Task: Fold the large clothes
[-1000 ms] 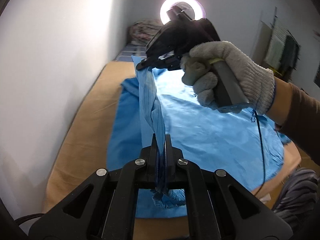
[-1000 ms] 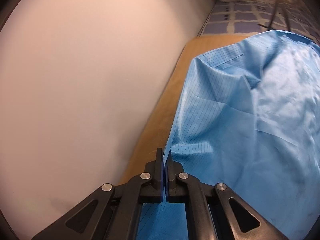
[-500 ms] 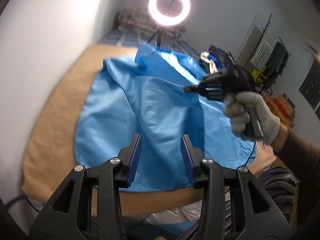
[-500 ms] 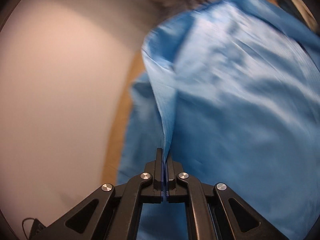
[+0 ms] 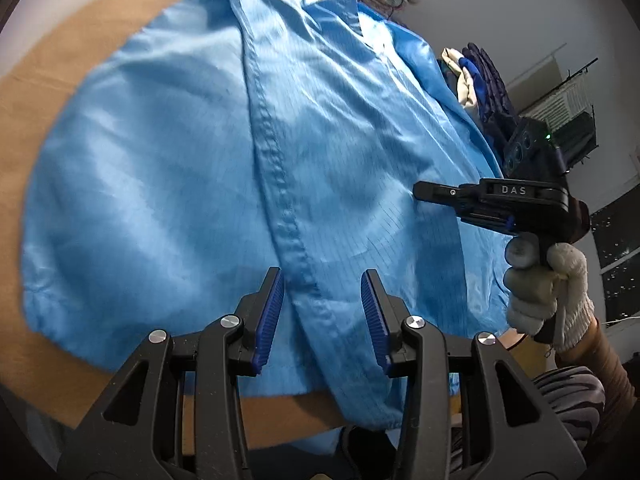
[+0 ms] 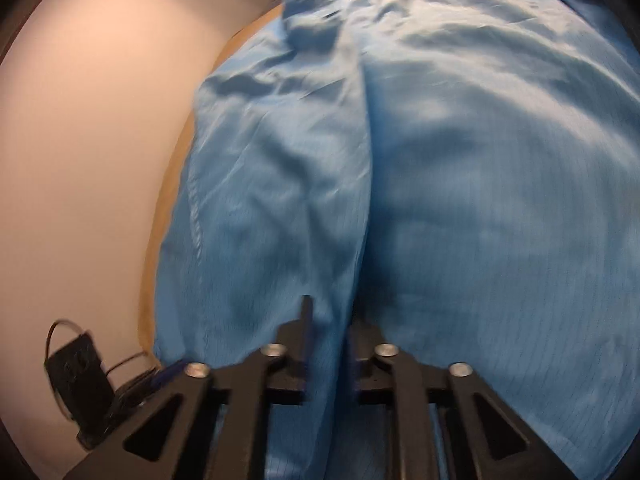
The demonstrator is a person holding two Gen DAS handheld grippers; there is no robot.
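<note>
Nearest the garment's front hem:
- Left gripper (image 5: 320, 276): jaws spread, just eased slightly inward; stitched seam (image 5: 276, 184) lies beneath them, unpinched.
- Right gripper (image 6: 332, 320): over the garment's right half, held by a gloved hand (image 5: 548, 292); jaws nearly together, apparently pinching a ridge of cloth.
- Blue garment (image 5: 160, 160): spread on the tan bed surface (image 5: 60, 60), rumpled. Judged early: one panel seemingly laid over, further folds and smoothing left.
- Beyond the garment's far right edge: piled clothes (image 5: 480, 80).
</note>
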